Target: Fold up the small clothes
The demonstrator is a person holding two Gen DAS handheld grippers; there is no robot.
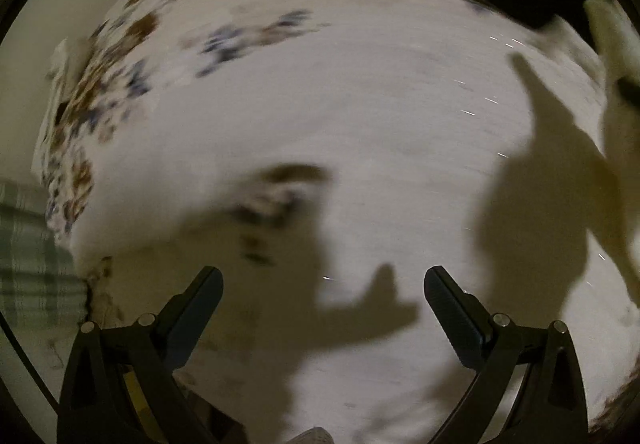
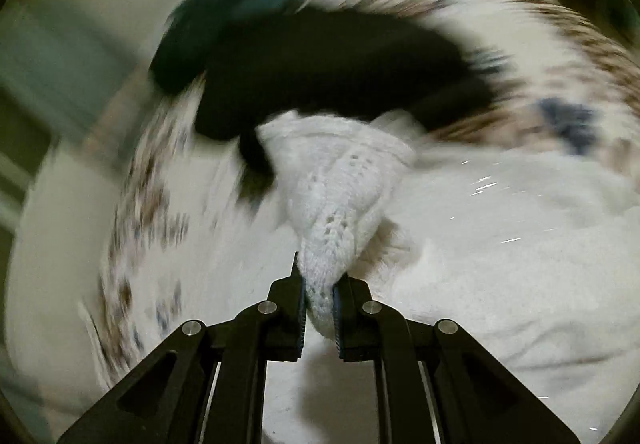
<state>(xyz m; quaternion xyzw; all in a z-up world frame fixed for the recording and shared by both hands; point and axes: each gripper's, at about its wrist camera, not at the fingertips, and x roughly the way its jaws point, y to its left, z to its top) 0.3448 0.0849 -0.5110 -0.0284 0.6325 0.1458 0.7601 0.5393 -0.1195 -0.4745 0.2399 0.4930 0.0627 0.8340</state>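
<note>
The right gripper (image 2: pixel 319 298) pinches a white knitted garment (image 2: pixel 340 180); the left gripper (image 1: pixel 324 308) hangs spread and empty over the bedspread (image 1: pixel 360 104). Best lay it flat mid-bed, clear of the black clothes (image 2: pixel 320 60) near the edge.

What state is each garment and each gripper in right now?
left gripper: open, nothing between its fingers.
right gripper: shut on the white knit garment.
white knit garment: bunched, hanging from that grip, unfolded.
black garment: crumpled on the floral sheet, unfolded.
</note>
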